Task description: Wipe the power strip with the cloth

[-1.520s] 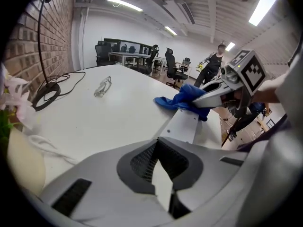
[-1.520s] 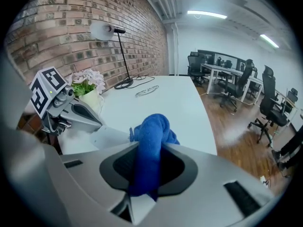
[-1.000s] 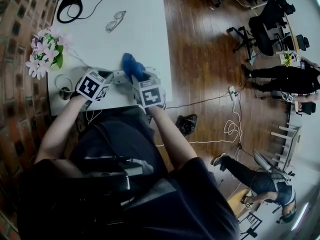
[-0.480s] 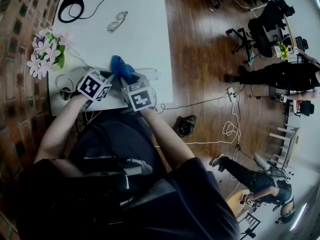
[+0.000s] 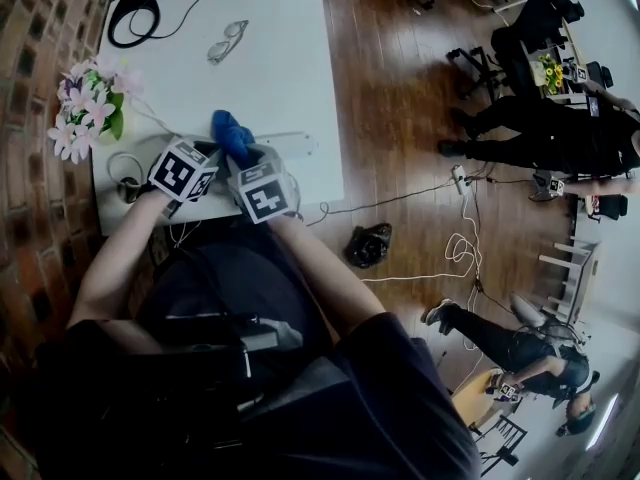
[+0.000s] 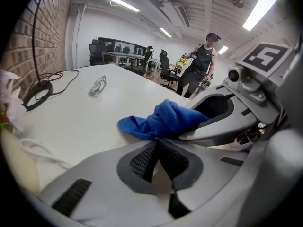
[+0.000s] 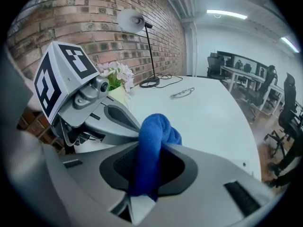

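Right gripper (image 7: pixel 152 151) clamps cloth (image 5: pixel 229 132), bunched at left end of strip (image 5: pixel 293 146), near counter (image 5: pixel 270 58) edge. Left gripper (image 6: pixel 158 144) closed, empty, alongside. I judge the wipe mid-course; can't tell which stretches are done.

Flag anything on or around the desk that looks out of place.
Nothing spilled or broken. One oddity: a dark item lies on the floor beside the desk; I cannot tell what it is.
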A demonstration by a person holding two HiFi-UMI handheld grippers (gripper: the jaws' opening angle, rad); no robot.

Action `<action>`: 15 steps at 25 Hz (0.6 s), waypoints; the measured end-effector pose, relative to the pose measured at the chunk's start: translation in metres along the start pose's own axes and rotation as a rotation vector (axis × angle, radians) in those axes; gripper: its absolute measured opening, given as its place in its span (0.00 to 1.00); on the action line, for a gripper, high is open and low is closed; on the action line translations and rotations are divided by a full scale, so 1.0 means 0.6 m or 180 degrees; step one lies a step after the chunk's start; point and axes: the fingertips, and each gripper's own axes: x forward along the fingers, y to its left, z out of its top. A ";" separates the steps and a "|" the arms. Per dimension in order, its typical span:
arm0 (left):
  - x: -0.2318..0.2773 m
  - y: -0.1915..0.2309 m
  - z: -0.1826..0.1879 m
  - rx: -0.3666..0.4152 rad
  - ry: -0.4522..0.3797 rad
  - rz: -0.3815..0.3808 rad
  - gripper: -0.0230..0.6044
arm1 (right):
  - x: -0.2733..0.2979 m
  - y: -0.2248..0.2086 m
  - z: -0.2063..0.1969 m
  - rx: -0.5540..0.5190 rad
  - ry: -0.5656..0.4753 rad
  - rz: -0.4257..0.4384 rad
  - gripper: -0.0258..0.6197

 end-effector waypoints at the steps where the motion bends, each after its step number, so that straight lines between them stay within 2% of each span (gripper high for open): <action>1: 0.000 0.000 0.001 -0.0001 -0.0007 0.0001 0.05 | 0.000 0.002 0.001 0.0002 -0.0001 0.0010 0.18; 7: 0.000 -0.001 0.001 -0.0025 -0.0038 -0.0020 0.05 | 0.002 0.006 0.004 0.0110 -0.0039 0.0041 0.18; 12: 0.000 0.002 -0.002 -0.0034 -0.0078 -0.0009 0.05 | 0.002 0.006 0.005 0.0286 -0.0206 0.0087 0.18; 15: 0.000 0.002 0.001 -0.0023 -0.0085 -0.0012 0.05 | 0.001 0.007 0.007 0.0262 -0.0224 0.0125 0.18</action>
